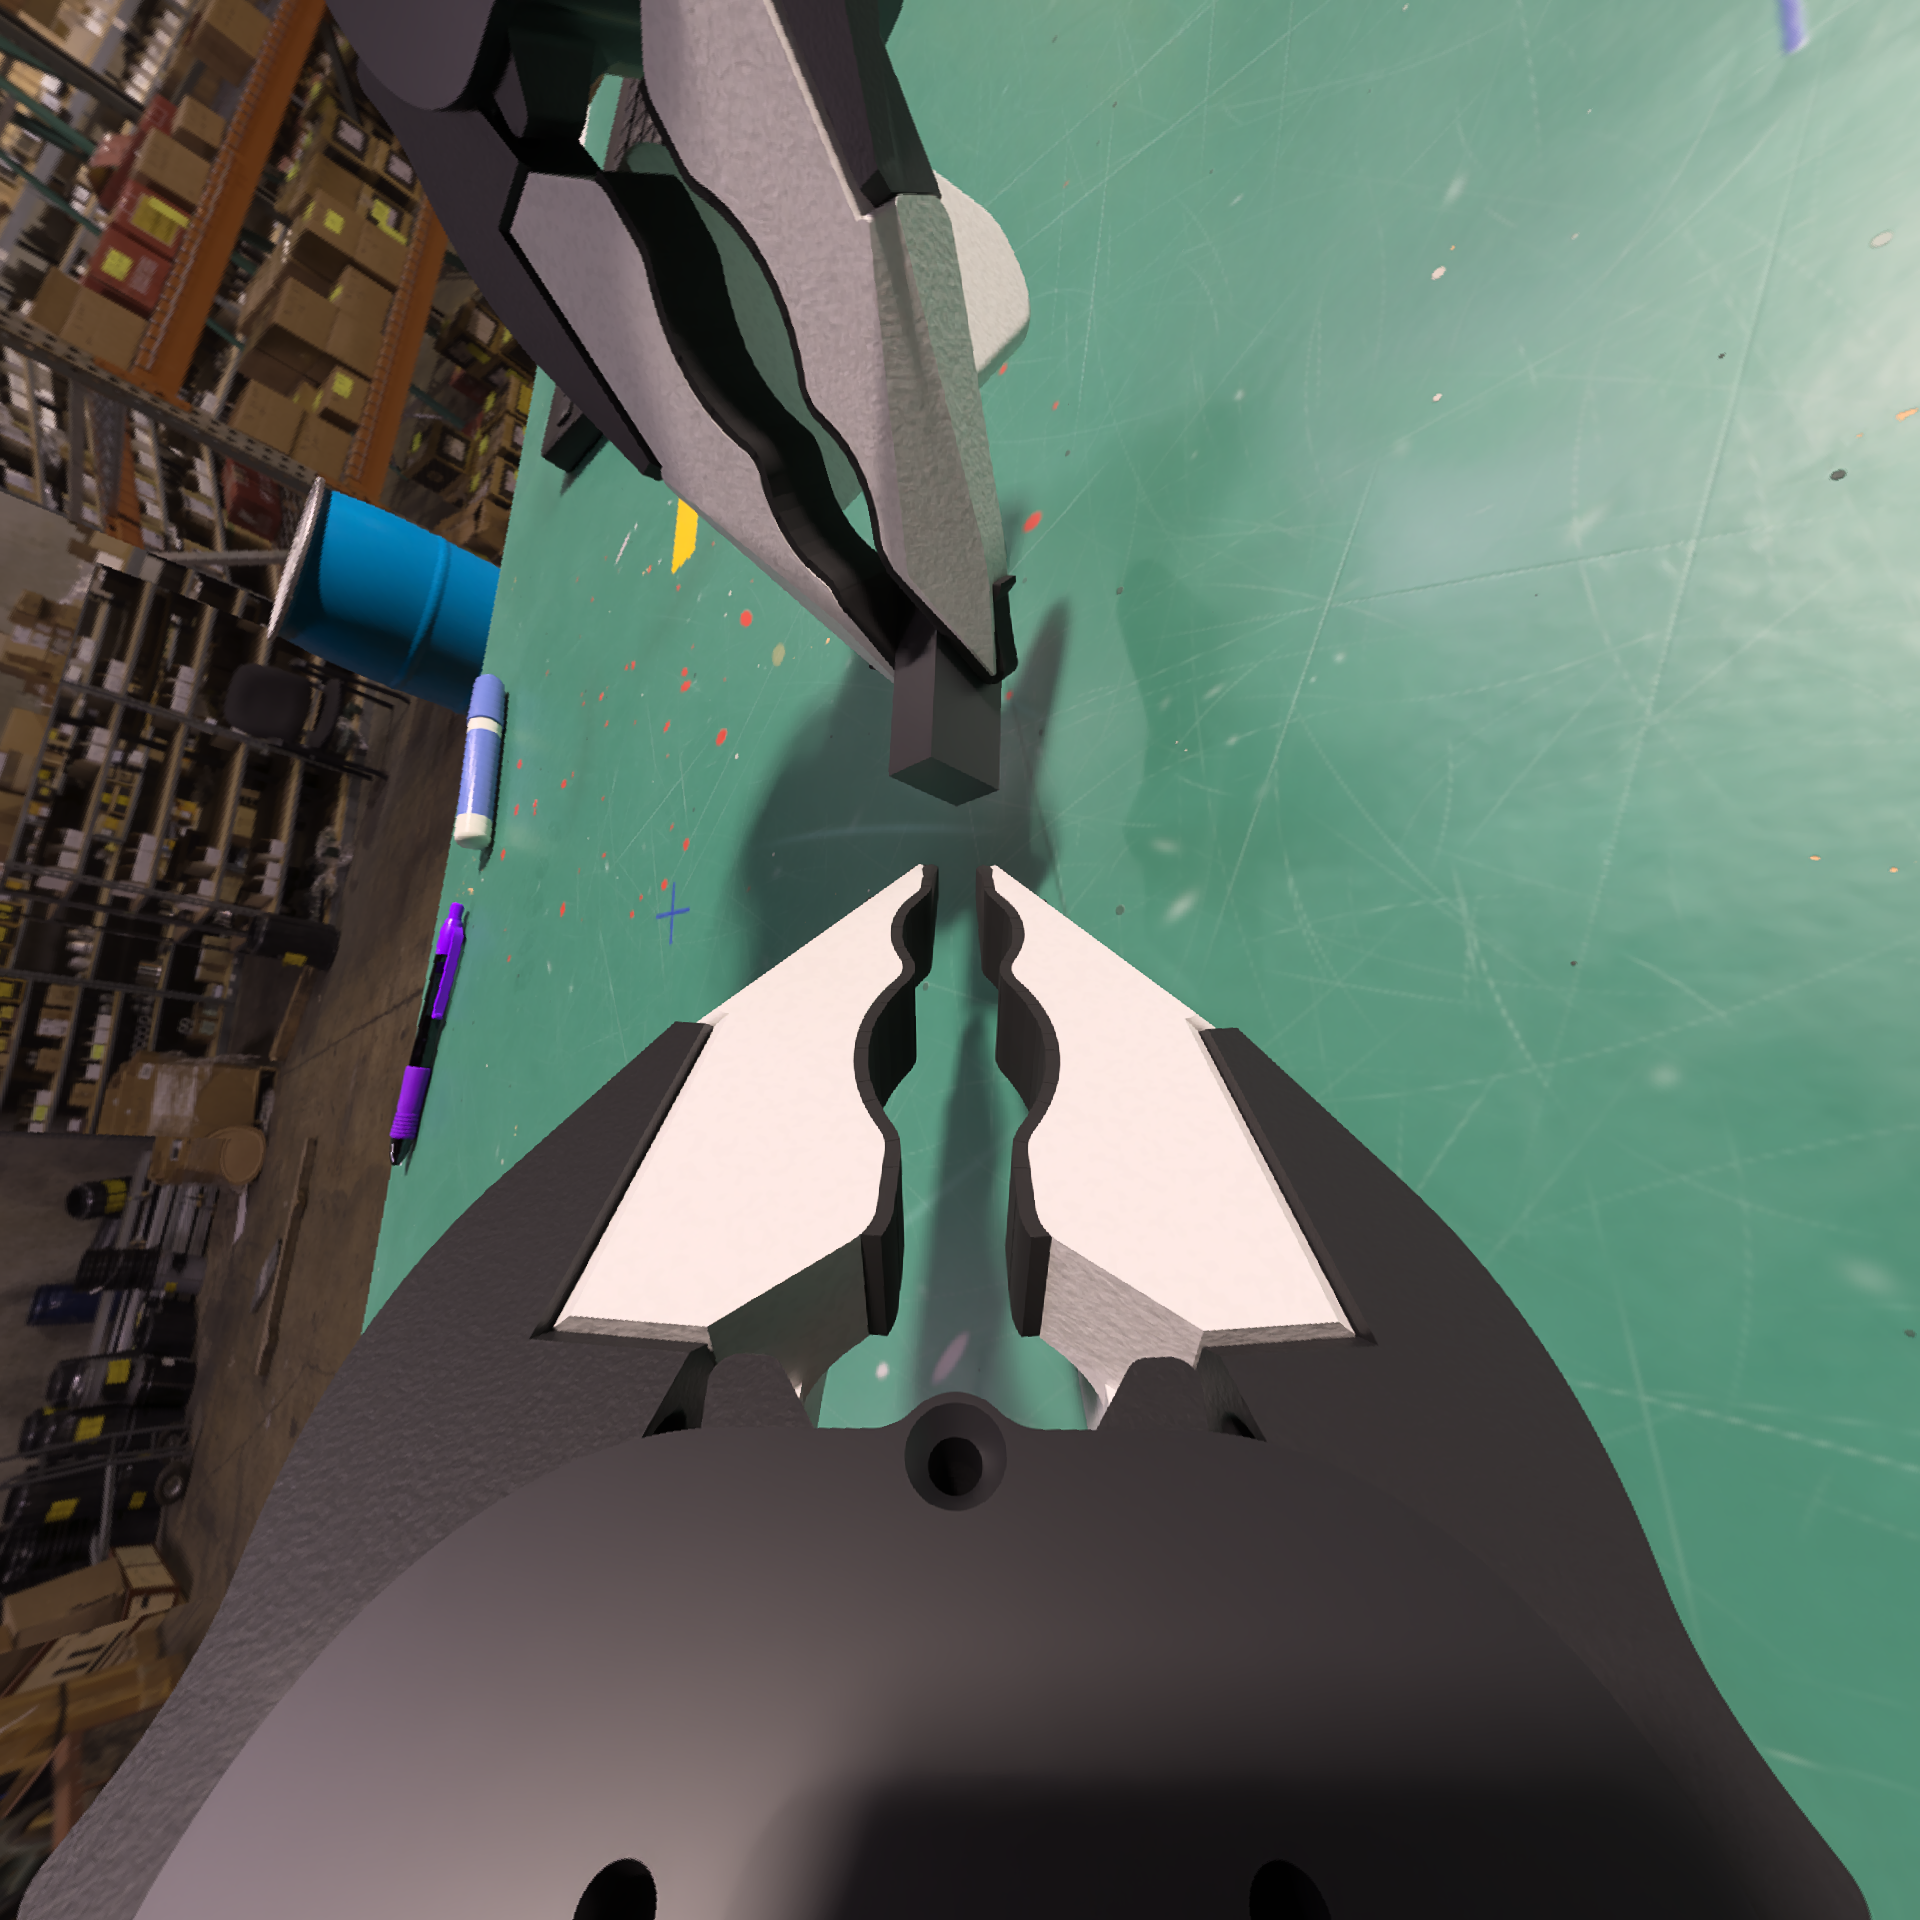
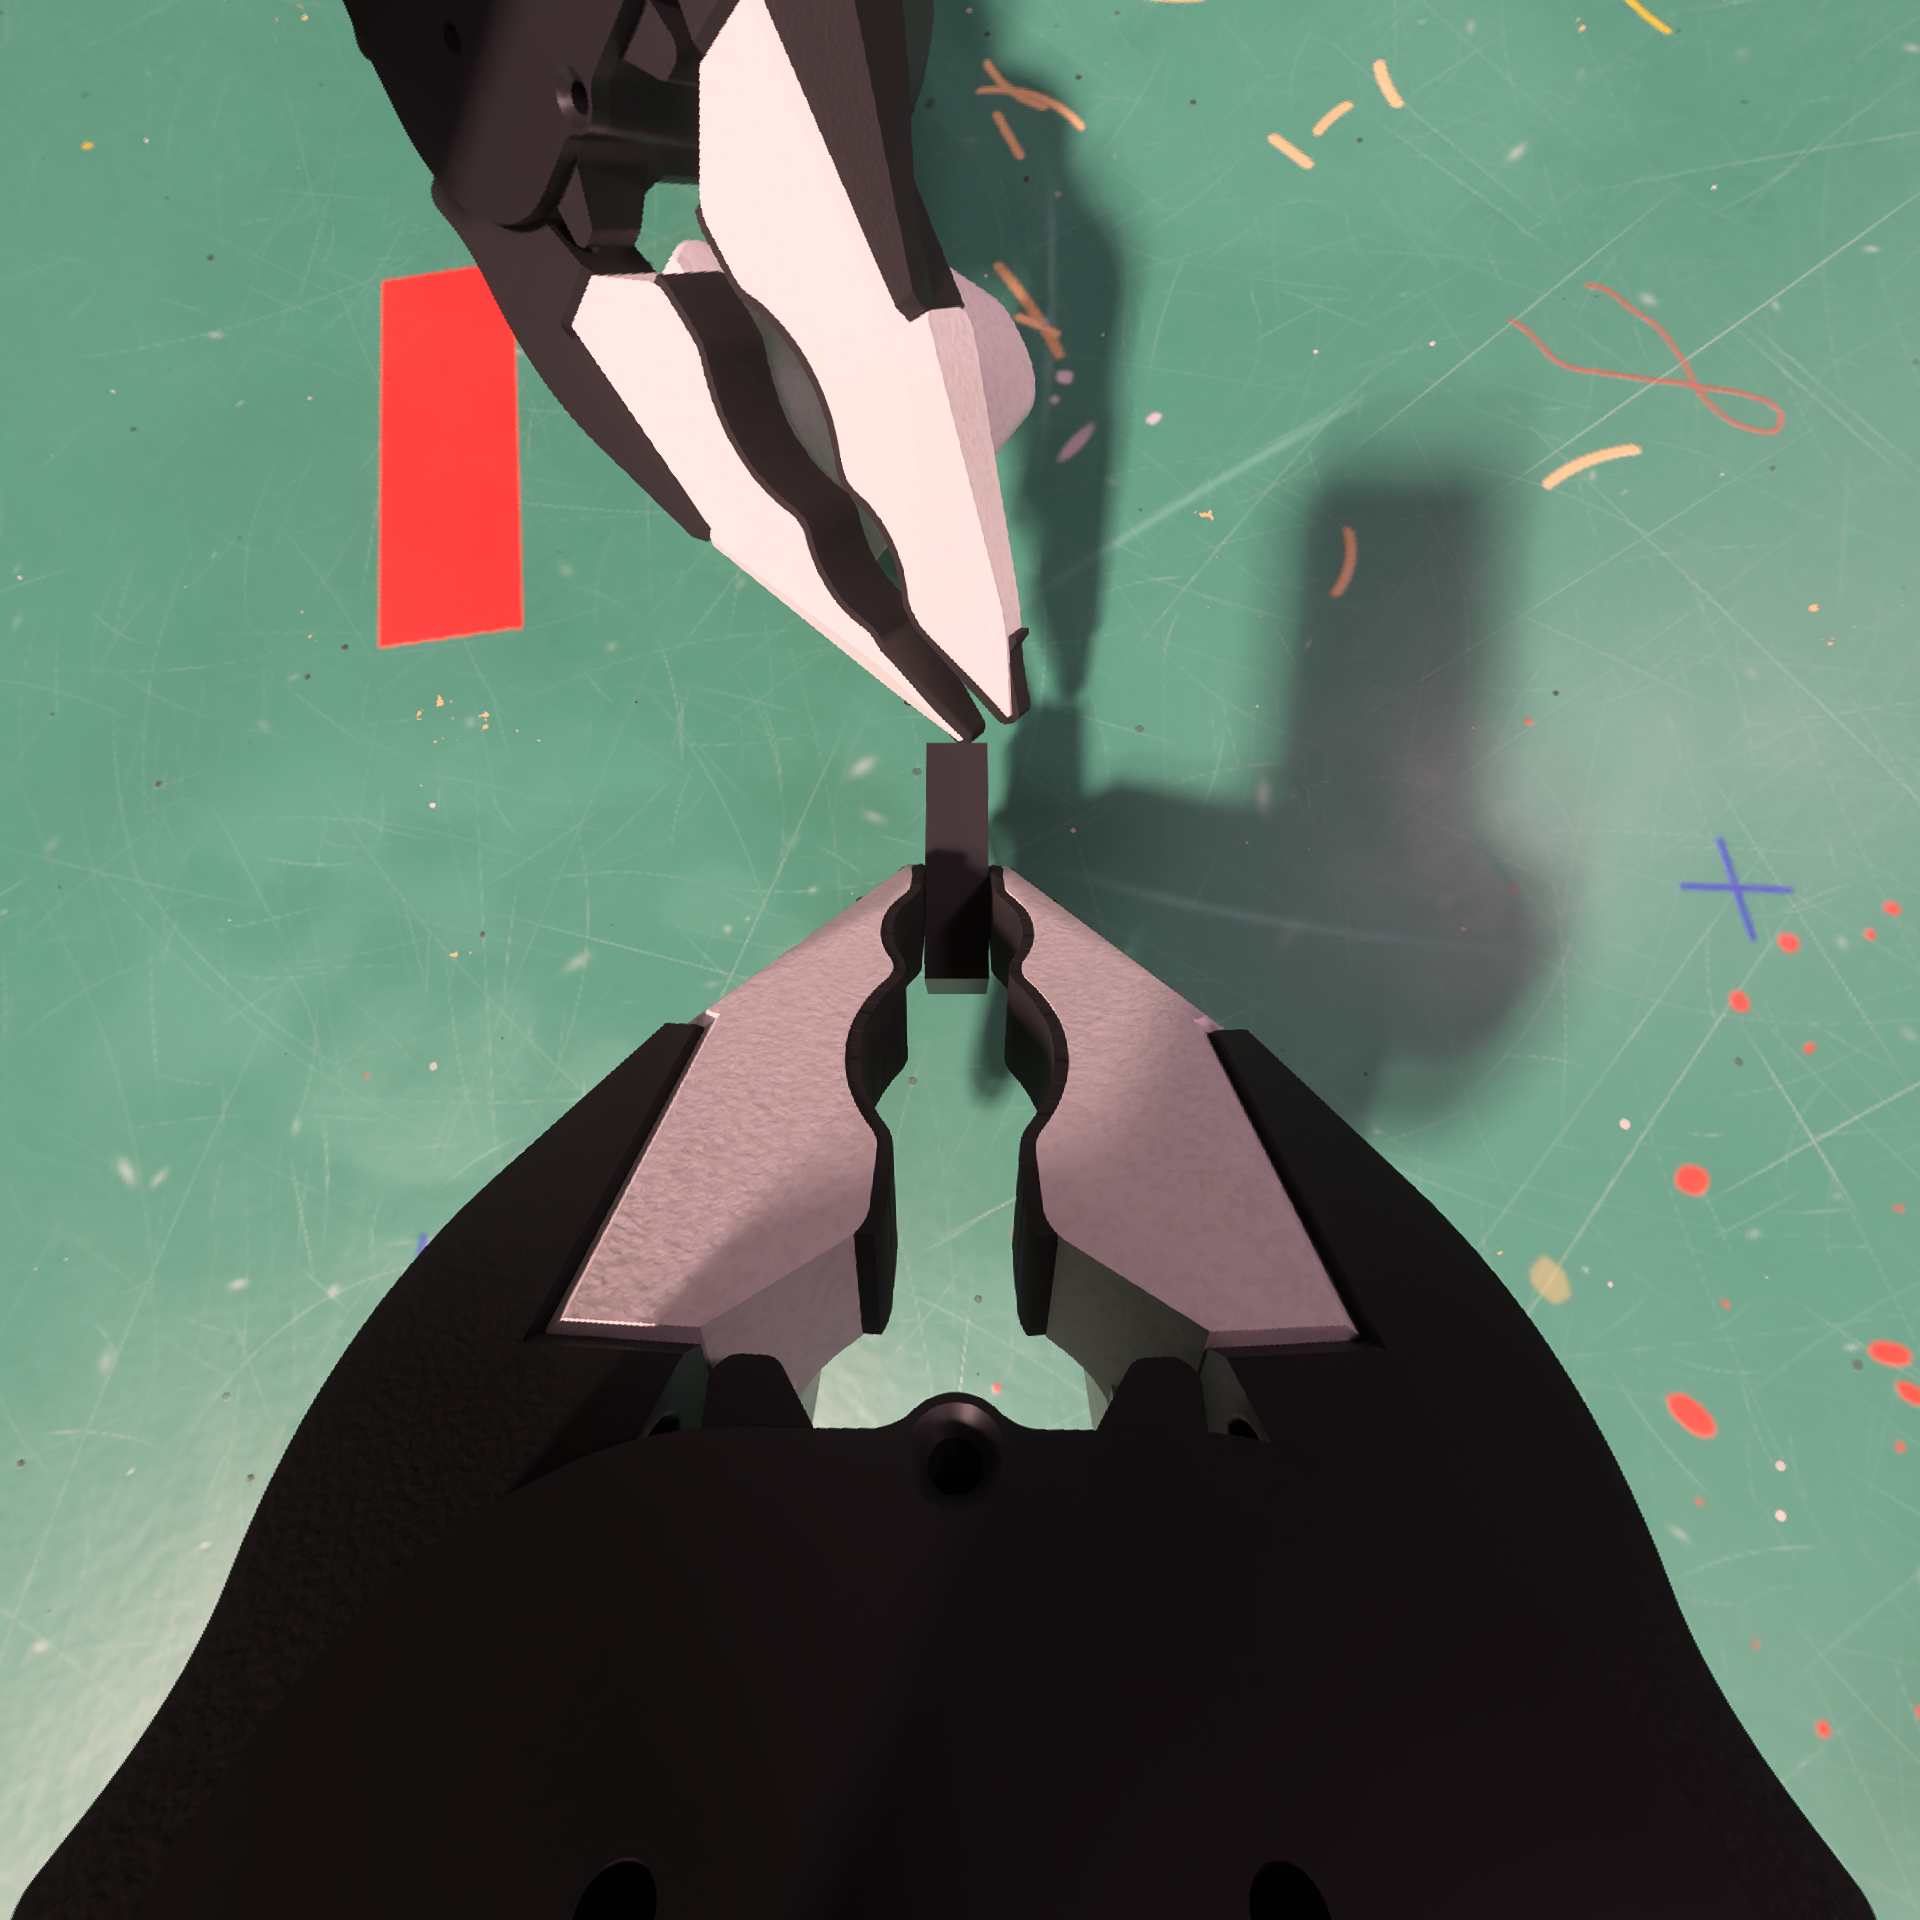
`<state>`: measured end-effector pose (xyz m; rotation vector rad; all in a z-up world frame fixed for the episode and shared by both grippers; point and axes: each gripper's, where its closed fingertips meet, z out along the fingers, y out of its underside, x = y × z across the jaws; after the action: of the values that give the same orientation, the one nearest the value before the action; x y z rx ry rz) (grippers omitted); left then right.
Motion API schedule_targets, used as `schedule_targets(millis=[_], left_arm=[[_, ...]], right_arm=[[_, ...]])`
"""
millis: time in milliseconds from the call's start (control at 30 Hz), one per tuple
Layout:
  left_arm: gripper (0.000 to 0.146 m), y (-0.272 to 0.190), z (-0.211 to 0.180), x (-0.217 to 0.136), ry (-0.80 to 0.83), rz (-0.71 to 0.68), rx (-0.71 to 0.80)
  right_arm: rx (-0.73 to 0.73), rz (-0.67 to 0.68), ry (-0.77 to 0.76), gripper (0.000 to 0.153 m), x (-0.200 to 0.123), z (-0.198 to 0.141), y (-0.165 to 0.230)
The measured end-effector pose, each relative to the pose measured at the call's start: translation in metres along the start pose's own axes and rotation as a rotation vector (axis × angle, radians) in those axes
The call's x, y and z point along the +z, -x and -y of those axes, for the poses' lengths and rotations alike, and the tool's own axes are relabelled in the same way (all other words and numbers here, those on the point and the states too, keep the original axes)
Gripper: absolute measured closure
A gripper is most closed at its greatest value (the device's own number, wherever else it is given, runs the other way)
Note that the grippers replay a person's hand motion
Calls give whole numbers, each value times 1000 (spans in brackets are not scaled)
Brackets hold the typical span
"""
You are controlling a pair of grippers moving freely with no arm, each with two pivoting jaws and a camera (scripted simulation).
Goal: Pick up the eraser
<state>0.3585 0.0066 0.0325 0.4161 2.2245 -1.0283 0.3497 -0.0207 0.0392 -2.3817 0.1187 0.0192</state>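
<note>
The eraser (image 2: 956,810) is a small dark block. My right gripper (image 2: 956,878) is shut on its near end and holds it above the green mat (image 2: 1351,1039). In the left wrist view the right gripper (image 1: 951,655) comes down from the top with the eraser (image 1: 940,732) sticking out of its tips. My left gripper (image 1: 957,878) is shut and empty, its tips a short way from the eraser's free end. In the right wrist view the left gripper (image 2: 987,717) points at the eraser's far end, almost touching it.
A white rounded object (image 1: 987,270) sits on the mat behind the right gripper. A blue-and-white glue stick (image 1: 480,758) and a purple pen (image 1: 431,1023) lie by the mat's left edge. A red rectangle (image 2: 449,457) marks the mat. Warehouse shelving lies beyond the edge.
</note>
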Motion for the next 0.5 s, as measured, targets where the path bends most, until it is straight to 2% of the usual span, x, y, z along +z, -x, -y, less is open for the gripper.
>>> schedule_targets(millis=[133,300,500], left_arm=[[139,-1,-2,1,15,-5,11],[139,0,-8,5,85,32,89],[139,1,-14,10,182,91,211]], right_arm=[[13,17,25,142,1,1,1],[70,-13,139,142,3,-1,-3],[265,-20,179,142,5,2,-8]])
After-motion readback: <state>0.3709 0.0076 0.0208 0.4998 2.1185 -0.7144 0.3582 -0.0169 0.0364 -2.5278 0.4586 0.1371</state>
